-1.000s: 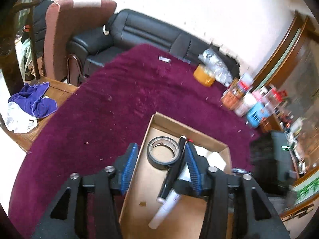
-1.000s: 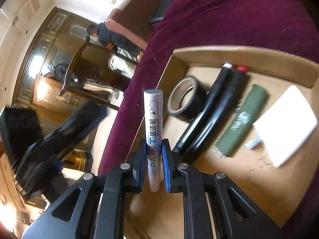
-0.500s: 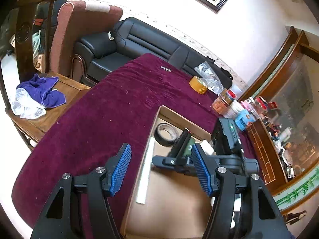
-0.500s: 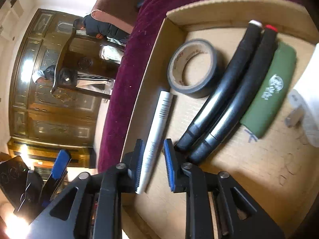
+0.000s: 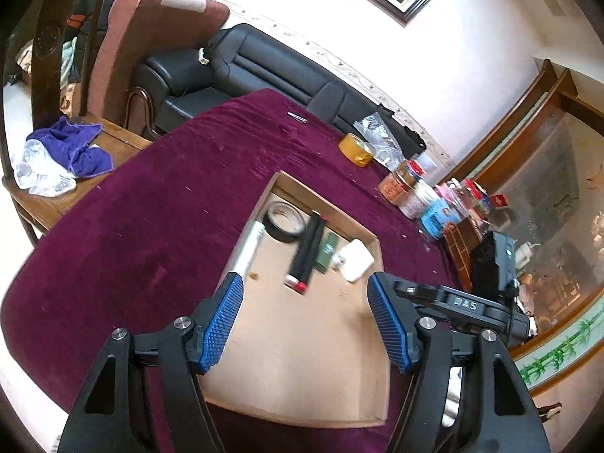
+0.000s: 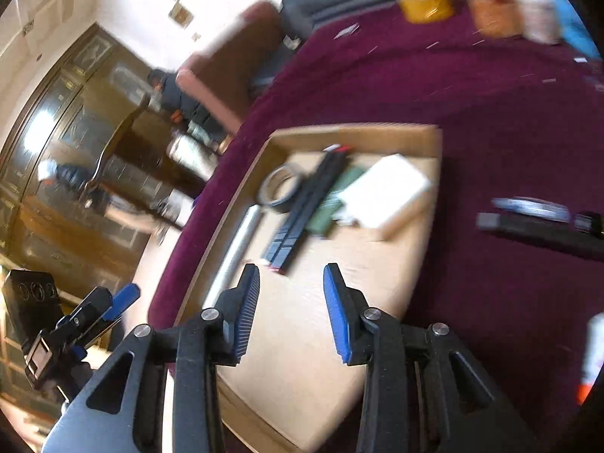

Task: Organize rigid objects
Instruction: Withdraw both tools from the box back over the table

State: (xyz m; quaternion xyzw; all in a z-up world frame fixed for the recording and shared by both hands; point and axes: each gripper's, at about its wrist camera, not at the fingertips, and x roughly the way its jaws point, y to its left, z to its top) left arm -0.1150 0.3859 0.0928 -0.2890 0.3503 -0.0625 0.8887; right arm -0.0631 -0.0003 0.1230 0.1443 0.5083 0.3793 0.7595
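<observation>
box: shallow cardboard box on purple cloth, open top
marker: white marker lies flat in box along its left wall, free of both grippers
tape: black tape roll in box's far-left corner, just beside marker tip
black pens: two black pens side by side, mid-box, right of tape
green item: green tube touching the pens' right side
white block: white block by box's far-right wall, next to green tube
R gripper: right gripper over box's near half, jaws opening, nothing btwn pads; view blurred
L gripper: left gripper above box's near part, jaws opening, empty
outside box: dark pen-like item on cloth right of box, blurred; yellow tape + jars at far edge of cloth
</observation>
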